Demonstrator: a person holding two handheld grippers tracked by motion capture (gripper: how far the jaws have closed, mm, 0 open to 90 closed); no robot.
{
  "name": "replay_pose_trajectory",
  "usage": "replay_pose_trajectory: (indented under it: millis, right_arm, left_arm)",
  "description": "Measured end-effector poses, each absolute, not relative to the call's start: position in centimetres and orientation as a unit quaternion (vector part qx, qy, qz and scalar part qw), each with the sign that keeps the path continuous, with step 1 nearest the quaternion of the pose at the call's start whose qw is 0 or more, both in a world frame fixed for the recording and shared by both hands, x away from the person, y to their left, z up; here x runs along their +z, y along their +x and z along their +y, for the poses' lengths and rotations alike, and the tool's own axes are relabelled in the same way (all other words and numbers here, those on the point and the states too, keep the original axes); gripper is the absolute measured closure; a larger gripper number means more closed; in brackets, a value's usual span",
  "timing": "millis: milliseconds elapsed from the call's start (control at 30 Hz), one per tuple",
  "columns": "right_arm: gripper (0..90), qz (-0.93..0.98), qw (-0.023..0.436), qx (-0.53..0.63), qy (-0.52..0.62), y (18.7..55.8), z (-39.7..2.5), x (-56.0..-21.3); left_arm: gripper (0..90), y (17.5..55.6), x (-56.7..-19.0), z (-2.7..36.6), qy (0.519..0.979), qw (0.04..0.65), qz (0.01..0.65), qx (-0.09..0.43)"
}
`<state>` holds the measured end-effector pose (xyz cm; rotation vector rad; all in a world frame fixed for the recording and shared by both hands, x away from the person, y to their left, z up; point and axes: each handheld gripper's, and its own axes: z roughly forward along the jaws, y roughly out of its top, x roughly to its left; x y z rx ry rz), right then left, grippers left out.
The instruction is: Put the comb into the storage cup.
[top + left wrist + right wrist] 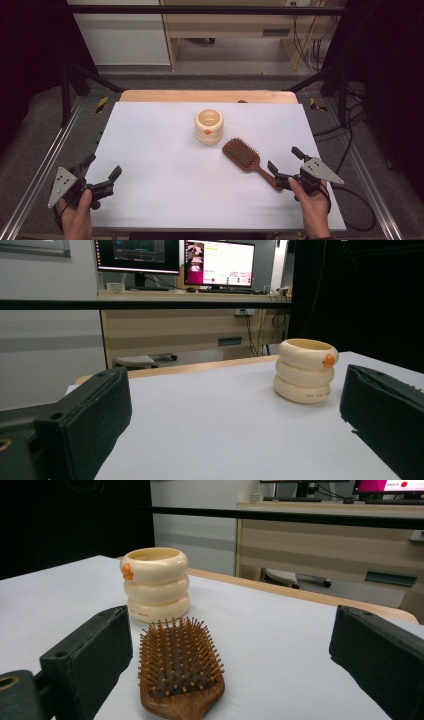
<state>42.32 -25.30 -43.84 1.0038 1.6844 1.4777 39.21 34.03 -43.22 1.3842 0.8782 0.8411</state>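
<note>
The bench (pixel 165 165) has a pale, matte, white-grey top; a bare wooden strip runs along its far edge, upper centre of the high view. Two items lie directly on it. A cream cup (pixel 209 126) of three stacked rings, bearing a small orange mark, stands upright just above frame centre. A wooden hairbrush (pixel 246 156) lies bristles-up to the cup's lower right, near it but apart, its handle pointing toward the lower right of the frame.
</note>
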Motion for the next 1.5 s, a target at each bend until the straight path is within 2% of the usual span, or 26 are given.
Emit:
replay_pose_trajectory:
  millis: [433, 567, 633, 900, 1033, 1100, 1167, 1500]
  right_arm:
    - [6.1, 0.652, 0.333, 0.546, 0.407, 42.1, -25.3, -43.6]
    - [7.2, 0.665, 0.297, 0.541, 0.420, 42.2, -25.1, -43.2]
    - [10.0, 0.678, 0.288, 0.517, 0.436, 42.3, -25.0, -42.8]
    - [10.5, 0.700, 0.254, 0.500, 0.442, 43.0, -24.6, -41.1]
    - [12.4, 0.731, 0.264, 0.467, 0.422, 43.6, -23.6, -40.3]
    - [13.3, 0.750, 0.292, 0.429, 0.410, 44.1, -23.0, -39.7]
    - [13.3, 0.754, 0.294, 0.426, 0.406, 44.3, -22.8, -39.4]
    - [10.7, 0.820, 0.257, 0.344, 0.379, 46.1, -20.8, -38.3]
  left_arm:
    - [0.4, 39.2, -43.3, 33.9, 0.603, 0.601, 0.379, 0.363]
    - [0.4, 39.2, -43.3, 33.9, 0.604, 0.599, 0.380, 0.361]
    - [0.4, 39.2, -43.3, 33.9, 0.606, 0.601, 0.381, 0.355]
    - [0.4, 39.2, -43.4, 33.8, 0.608, 0.601, 0.379, 0.353]
    - [0.4, 39.2, -43.4, 33.8, 0.608, 0.601, 0.382, 0.351]
    - [0.4, 39.3, -43.4, 33.8, 0.609, 0.600, 0.383, 0.351]
    - [0.4, 39.3, -43.4, 33.7, 0.611, 0.599, 0.383, 0.350]
    - [0.6, 39.3, -43.4, 33.6, 0.615, 0.597, 0.381, 0.346]
